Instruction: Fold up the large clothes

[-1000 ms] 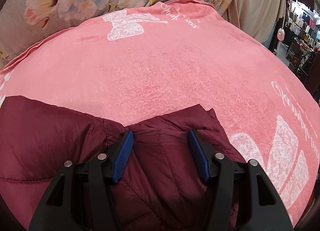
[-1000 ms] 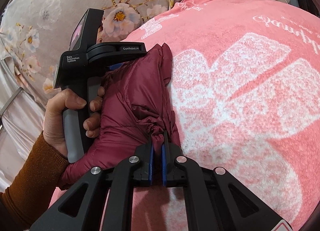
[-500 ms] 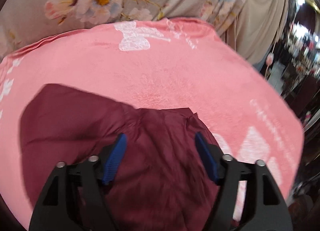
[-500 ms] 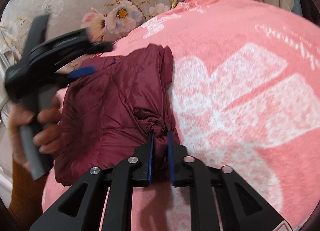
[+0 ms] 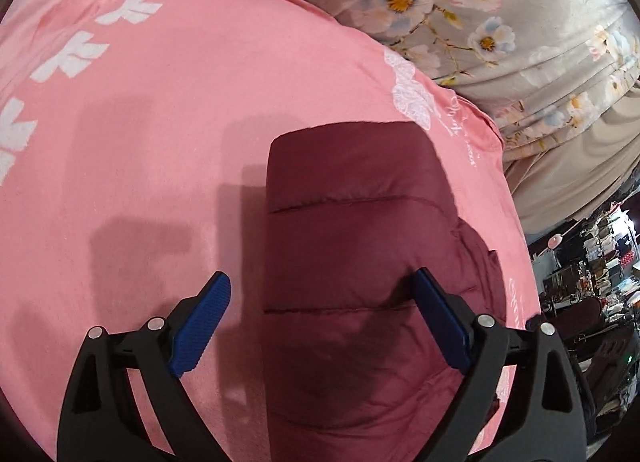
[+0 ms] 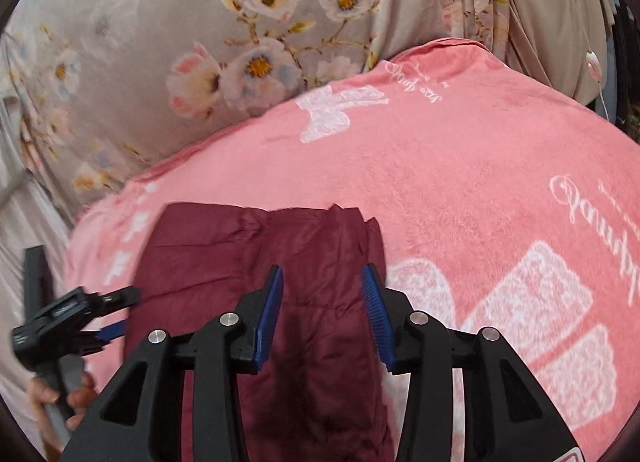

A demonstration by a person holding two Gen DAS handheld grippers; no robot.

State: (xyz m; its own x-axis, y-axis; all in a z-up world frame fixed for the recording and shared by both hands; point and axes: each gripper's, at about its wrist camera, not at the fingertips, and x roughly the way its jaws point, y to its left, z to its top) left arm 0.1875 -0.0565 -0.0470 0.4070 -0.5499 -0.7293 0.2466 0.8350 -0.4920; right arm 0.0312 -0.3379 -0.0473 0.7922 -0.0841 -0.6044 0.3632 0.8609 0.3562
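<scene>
Left wrist view: left gripper [image 5: 322, 316] hangs spread wide, empty, over the folded maroon puffer jacket [image 5: 360, 246] on the pink blanket [image 5: 160, 110]; right gripper [image 6: 322, 312], also parted, hovers above it. A fold appears finished; next likely calls for regrasping an edge.

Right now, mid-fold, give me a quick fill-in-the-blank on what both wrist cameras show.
1. The maroon puffer jacket lies on a blanket whose main colour is ____.
2. The jaws of the right tongs are ____, with nothing pinched between them.
3. The left tongs are open and grip ____.
4. Behind the blanket hangs a grey fabric printed with ____.

Missing words: pink; open; nothing; flowers
</scene>
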